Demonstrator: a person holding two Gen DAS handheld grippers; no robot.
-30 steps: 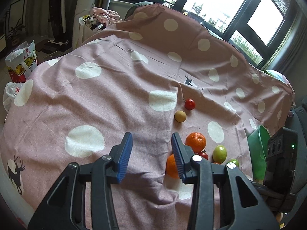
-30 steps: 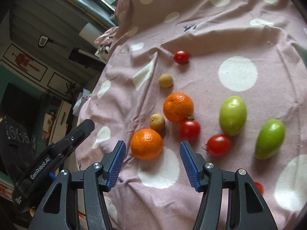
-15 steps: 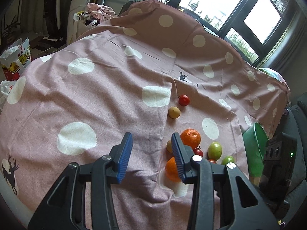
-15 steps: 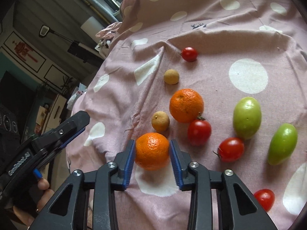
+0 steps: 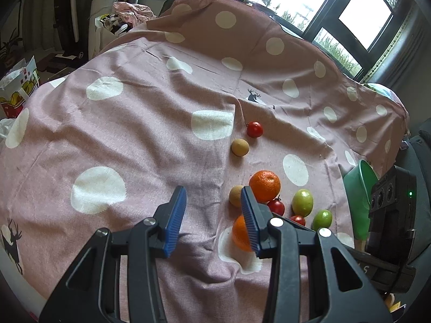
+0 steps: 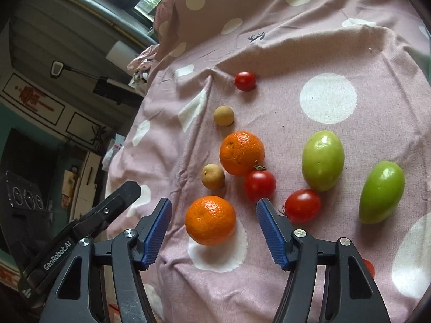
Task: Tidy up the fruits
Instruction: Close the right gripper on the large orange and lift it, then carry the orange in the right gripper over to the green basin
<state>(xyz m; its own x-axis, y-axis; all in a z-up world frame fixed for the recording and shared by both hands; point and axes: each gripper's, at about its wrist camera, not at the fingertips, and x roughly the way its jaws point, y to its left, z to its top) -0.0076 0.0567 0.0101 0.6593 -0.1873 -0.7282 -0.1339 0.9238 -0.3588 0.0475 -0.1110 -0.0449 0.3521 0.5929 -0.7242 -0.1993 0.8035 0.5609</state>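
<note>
Daylight is entering through the windows (image 5: pixel 358 18) beyond the far edge of the cloth (image 5: pixel 140 123); panes are blowing out to white. Cloth is reading evenly bright, fruit casting soft short shadows. Green fruit (image 6: pixel 322 160) is showing small glare spots. Room at left is staying dim. Fisheye is bending edges, corners vignetting black. Focus is holding sharp.

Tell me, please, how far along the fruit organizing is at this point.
Nothing looks sorted yet: the far orange, red tomatoes, green fruits and tan fruits lie mixed on the spotted cloth. In hand: the right tongs have just been opening, the near orange between their pads but untouched; the left tongs are open and empty. All the grouping is left.
</note>
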